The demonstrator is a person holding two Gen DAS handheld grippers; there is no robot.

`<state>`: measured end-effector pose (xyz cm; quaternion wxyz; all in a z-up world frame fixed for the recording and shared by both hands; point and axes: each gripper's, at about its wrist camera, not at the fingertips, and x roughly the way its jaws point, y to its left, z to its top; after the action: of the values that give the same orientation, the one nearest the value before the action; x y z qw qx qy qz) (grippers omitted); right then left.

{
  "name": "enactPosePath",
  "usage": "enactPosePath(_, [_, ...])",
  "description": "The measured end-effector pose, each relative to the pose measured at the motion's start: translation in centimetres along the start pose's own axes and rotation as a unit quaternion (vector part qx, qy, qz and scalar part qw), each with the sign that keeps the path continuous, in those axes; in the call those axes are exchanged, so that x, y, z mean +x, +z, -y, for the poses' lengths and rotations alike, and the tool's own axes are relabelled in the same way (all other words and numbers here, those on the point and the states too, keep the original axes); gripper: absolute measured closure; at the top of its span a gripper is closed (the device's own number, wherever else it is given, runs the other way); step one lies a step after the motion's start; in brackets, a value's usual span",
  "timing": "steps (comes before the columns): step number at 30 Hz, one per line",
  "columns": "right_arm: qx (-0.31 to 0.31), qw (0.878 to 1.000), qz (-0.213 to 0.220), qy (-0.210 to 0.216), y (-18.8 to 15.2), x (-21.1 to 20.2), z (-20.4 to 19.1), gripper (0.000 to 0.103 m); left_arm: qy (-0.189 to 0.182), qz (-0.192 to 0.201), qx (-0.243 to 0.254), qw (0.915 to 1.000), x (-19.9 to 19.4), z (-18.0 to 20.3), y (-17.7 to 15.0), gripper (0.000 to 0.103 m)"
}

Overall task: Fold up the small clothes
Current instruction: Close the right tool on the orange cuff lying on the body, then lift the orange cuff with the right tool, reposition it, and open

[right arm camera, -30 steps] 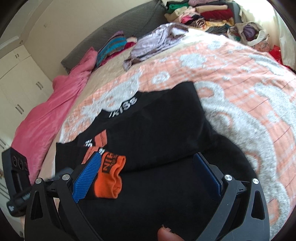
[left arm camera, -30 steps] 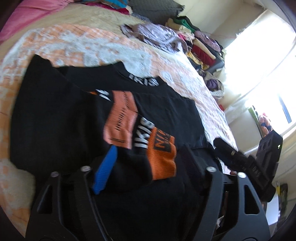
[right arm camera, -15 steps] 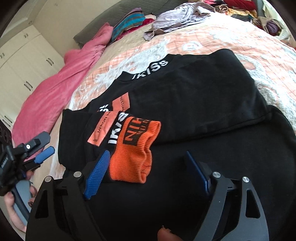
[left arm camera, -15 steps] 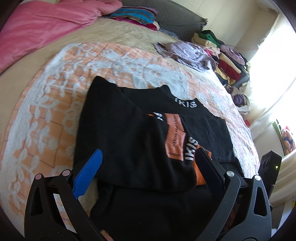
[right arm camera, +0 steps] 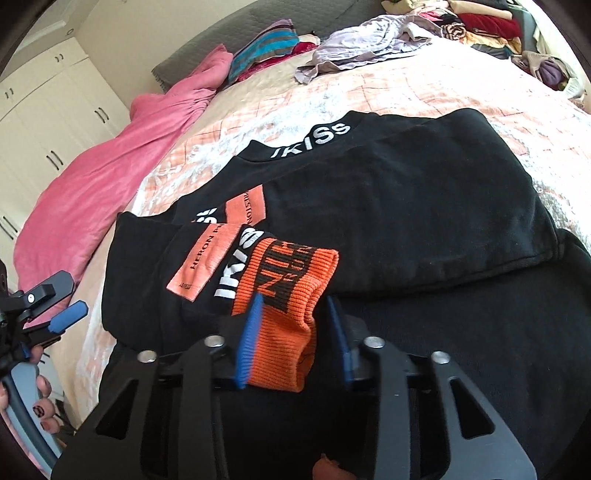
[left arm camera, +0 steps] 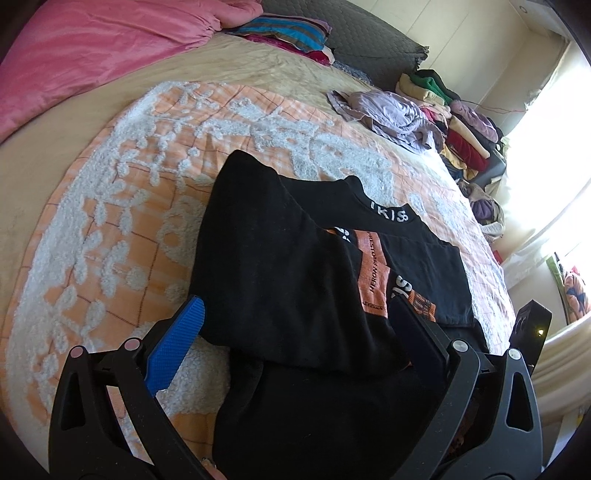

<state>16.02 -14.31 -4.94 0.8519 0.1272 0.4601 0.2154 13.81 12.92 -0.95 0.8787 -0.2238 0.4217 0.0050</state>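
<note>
Right gripper at bottom centre of its view: jaws have just been closing, blue pads now narrow around the orange cuff. Left pad sits against the knit; right pad is just beside it, and contact there is hard to make out. A second ago those jaws stood wide with the cuff off to the left side.

Left gripper wide open at the bottom of its view, nothing gripped. Its jaws opened further within the last second and have since held. The folded edge of the black sweatshirt lies between the pads, untouched. That view earlier sat much closer over the cloth; now more of the bedspread shows at left.

Sweatshirt lies flat mid-frame on the bedspread, sleeves folded in over the body, white collar lettering toward the top. Its lower hem is cut off by the gripper bodies in both views. Cuff lettering is partly folded under, unreadable.

Far left edge of the right view: the left gripper and a hand, cropped.

Beyond: pink blanket upper left, striped cloth top centre, crumpled lilac garment and clothes pile upper right. Window at right is blown out.
</note>
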Motion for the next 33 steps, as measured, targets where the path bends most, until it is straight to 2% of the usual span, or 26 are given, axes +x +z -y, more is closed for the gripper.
enactPosePath(8, [-0.033,0.999,0.004,0.005,0.1,-1.0,-1.6,0.094,0.004,-0.001,-0.006,1.0000,-0.4,-0.7,-0.1,0.009])
enactPosePath(13, [-0.074,0.997,0.019,0.019,1.1,-2.6,-3.5,0.096,0.002,-0.002,-0.009,1.0000,-0.5,-1.0,0.0,0.010])
enactPosePath(18, [-0.132,0.989,0.054,0.034,3.2,-5.4,-5.9,0.096,0.001,0.000,-0.012,0.9999,-0.9,-1.2,-0.1,0.009])
enactPosePath(22, [-0.161,0.983,0.083,0.030,4.9,-7.4,-6.6,0.097,0.001,0.000,-0.011,0.9999,-0.9,-1.1,0.0,0.009])
enactPosePath(26, [-0.175,0.978,0.114,0.003,6.5,-9.1,-6.0,0.097,0.001,-0.005,-0.009,0.9999,-0.5,-0.7,0.2,0.010])
enactPosePath(33, [-0.148,0.978,0.145,-0.029,7.9,-10.4,-2.0,0.097,-0.006,-0.013,0.006,0.9999,0.4,0.7,0.2,0.009])
